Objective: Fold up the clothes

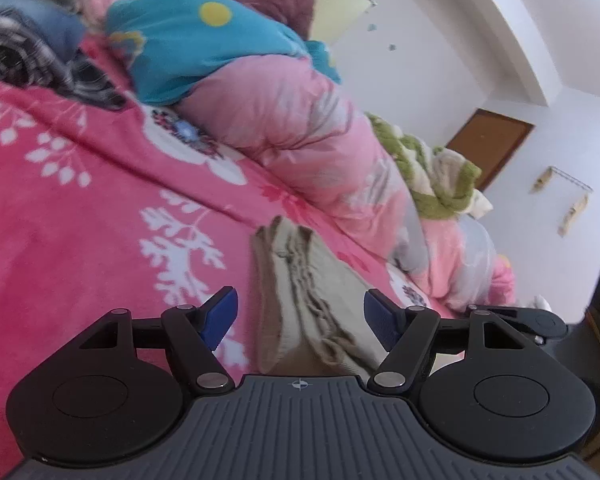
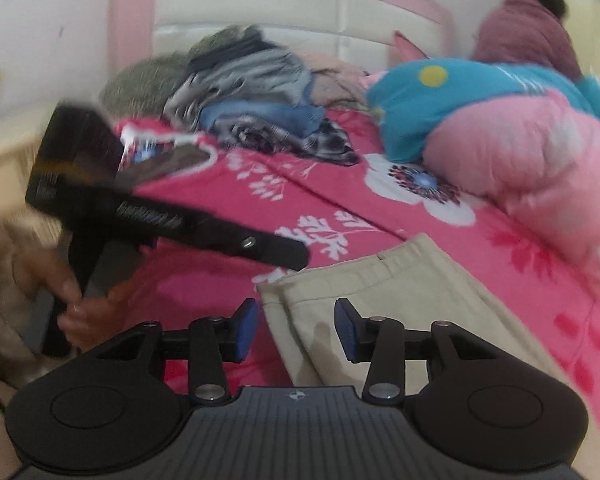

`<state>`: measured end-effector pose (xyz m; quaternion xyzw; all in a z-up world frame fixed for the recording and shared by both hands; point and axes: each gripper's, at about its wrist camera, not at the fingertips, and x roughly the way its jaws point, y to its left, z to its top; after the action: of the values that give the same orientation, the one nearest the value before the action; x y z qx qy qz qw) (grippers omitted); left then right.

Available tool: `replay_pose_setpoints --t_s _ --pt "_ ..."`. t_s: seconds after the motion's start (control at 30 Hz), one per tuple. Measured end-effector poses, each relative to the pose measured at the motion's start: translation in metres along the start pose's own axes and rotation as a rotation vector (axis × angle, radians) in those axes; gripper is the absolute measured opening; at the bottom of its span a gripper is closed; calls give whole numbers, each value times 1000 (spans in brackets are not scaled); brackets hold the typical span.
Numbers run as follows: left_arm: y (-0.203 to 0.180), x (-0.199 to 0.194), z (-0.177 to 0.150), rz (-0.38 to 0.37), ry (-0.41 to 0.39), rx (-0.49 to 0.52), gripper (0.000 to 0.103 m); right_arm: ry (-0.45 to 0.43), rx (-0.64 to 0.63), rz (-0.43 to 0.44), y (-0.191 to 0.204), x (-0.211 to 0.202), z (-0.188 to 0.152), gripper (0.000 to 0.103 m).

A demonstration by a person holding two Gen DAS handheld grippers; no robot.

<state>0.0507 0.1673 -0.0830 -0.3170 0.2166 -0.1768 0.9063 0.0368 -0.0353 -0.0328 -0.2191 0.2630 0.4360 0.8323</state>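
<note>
Beige cotton trousers (image 2: pixel 380 292), folded into a flat stack, lie on your bed's pink floral sheet (image 2: pixel 332 200) near its front edge, and both of your tools sit just short of them. Your right gripper (image 2: pixel 296 330) has its blue pads apart with the waistband edge showing between them, nothing pinched. Your left gripper (image 1: pixel 300 320) is also spread wide over the layered edge of the same stack (image 1: pixel 300 280), pads clear of the cloth.

Judging from this, the main risk is closing on only the top layer: the stacked edges are thin and staggered, so a shallow bite could peel one ply and undo the fold. Dragging sideways across the soft sheet could also skew the stack or wrinkle the sheet under it. Your left tool's black body (image 2: pixel 172 220) crosses low over the sheet just beside the trousers' far corner, so a quick swing could knock them.

Farther back, the rolled pink and teal quilt (image 2: pixel 500 140) crowds the bed's right side, leaving little room to spread anything. The heap of grey and blue clothes (image 2: pixel 260 108) by the headboard is smeared by motion; you cannot tell the garments apart. Your own hand (image 2: pixel 72 300) is blurred at the left, and a person in a maroon top (image 2: pixel 528 32) beyond the quilt is mostly hidden. The trousers' near end is cut off below both grippers.
</note>
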Motion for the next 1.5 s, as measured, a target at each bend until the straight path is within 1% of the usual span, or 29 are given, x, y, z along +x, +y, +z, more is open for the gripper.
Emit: replay_pose_setpoints --t_s 0.07,0.1,0.13,0.17,0.23,0.33,0.4,0.47,0.5,0.63,0.73,0.8,0.83,0.87,0.9,0.97,1.03,1.1,1.17,1.2,1.23,1.27,1.3,1.37,1.4,1.43,1.5 --pt "3 -1 1 -2 -8 -15 70 16 -56 -61 10 10 -1 45" --pt "3 -2 1 -6 -13 -21 70 22 -62 -82 11 14 -1 37" --pt "4 -3 1 -12 -19 -25 70 19 -38 -88 8 15 -1 26" --pt "4 -4 1 -16 -25 -30 70 14 -12 -93 5 16 -1 5" --pt "5 -6 2 -11 -37 -38 70 -34 77 -114 -5 8 0 4" --pt "10 -6 2 13 -45 -63 70 -129 184 -187 -19 -9 3 3" --pt "14 -7 3 22 -52 -87 70 -199 252 -221 -26 -19 6 3" --pt "16 -9 3 29 -63 -100 70 -252 268 -215 -28 -23 6 3" --pt "17 -9 4 32 -68 -106 70 -257 258 -210 -25 -21 5 3" --pt "17 -10 4 37 -72 -102 70 -141 140 -194 0 12 -7 4" --pt "14 -10 3 25 -78 -85 70 -93 108 -188 12 25 -15 5" --pt "13 -10 3 12 -81 -79 71 -74 113 -164 14 25 -14 11" --pt "12 -10 3 5 -83 -79 71 -78 120 -141 13 22 -14 16" --pt "11 -10 3 -3 -85 -77 71 -82 126 -118 12 19 -13 28" --pt "11 -10 3 -10 -87 -75 71 -87 134 -94 11 15 -13 37" --pt "8 -10 2 -24 -89 -66 72 -112 162 -31 7 6 -12 42" --pt "6 -9 2 -38 -90 -54 74 -124 214 4 -1 -4 -12 42" --pt "2 -8 1 -48 -87 -35 75 -140 300 5 -19 -12 -12 42" --pt "-3 -4 -1 -54 -76 -10 75 -167 412 -13 -43 -21 -13 40" --pt "-5 -1 -1 -59 -66 2 75 -182 468 -22 -56 -23 -13 37" --pt "-8 1 -2 -61 -56 15 75 -192 531 -33 -71 -23 -13 37" --pt "-10 5 -3 -47 -40 35 75 -187 564 -46 -82 -19 -10 35" --pt "-13 8 -5 -28 -24 55 75 -179 592 -60 -93 -14 -8 31" --pt "-15 14 -9 48 10 95 75 -130 580 -87 -106 4 1 28" --pt "-13 17 -10 70 27 97 74 -102 571 -86 -110 15 5 27" --pt "-12 19 -10 88 42 98 74 -64 562 -78 -113 29 9 26" --pt "-9 21 -11 92 54 93 74 -9 544 -73 -117 55 13 24"
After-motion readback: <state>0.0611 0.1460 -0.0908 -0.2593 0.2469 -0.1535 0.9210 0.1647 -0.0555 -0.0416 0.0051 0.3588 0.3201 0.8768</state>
